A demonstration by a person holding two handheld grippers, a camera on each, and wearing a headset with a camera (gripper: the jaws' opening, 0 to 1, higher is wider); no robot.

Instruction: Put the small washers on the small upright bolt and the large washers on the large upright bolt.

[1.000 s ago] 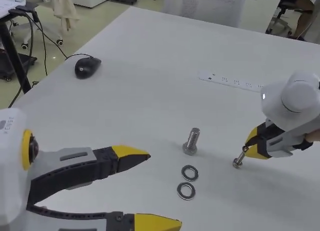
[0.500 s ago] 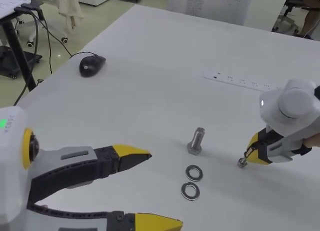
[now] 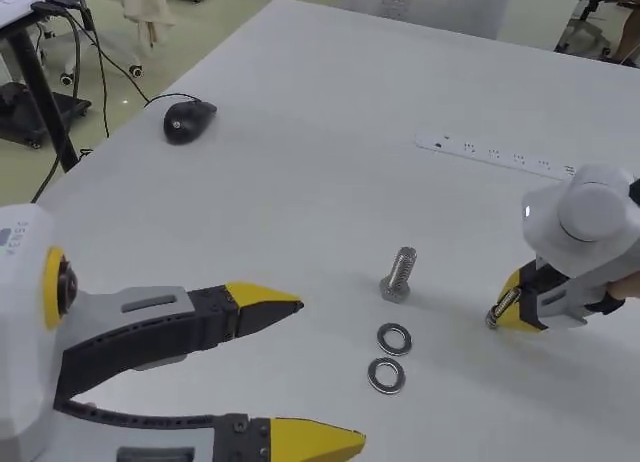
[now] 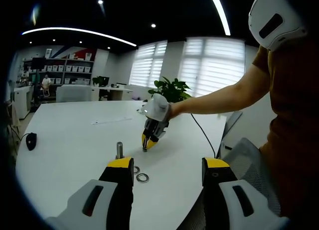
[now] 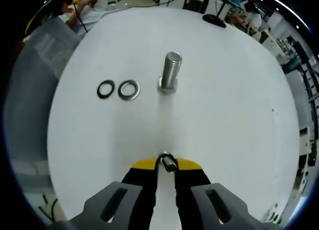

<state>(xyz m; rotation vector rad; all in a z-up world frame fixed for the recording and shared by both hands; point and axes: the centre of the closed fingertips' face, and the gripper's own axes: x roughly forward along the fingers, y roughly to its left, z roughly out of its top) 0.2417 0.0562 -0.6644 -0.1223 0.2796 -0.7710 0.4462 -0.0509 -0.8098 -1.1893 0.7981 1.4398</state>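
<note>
Right gripper [image 3: 498,316] lower, clasping small bolt [image 5: 170,164], washers [image 3: 394,338] apart

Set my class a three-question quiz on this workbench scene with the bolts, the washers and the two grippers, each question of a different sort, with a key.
1. How many flat steel washers lie on the white table beside the large upright steel bolt?
2. What do the tips of the right gripper close around? A: a black computer mouse. B: a small steel bolt. C: the large upright steel bolt.
3. True or false: the left gripper is shut on a washer.

Key
1. Two, lying flat side by side, not on the bolt.
2. B.
3. False: its jaws stand open and hold nothing.
</note>
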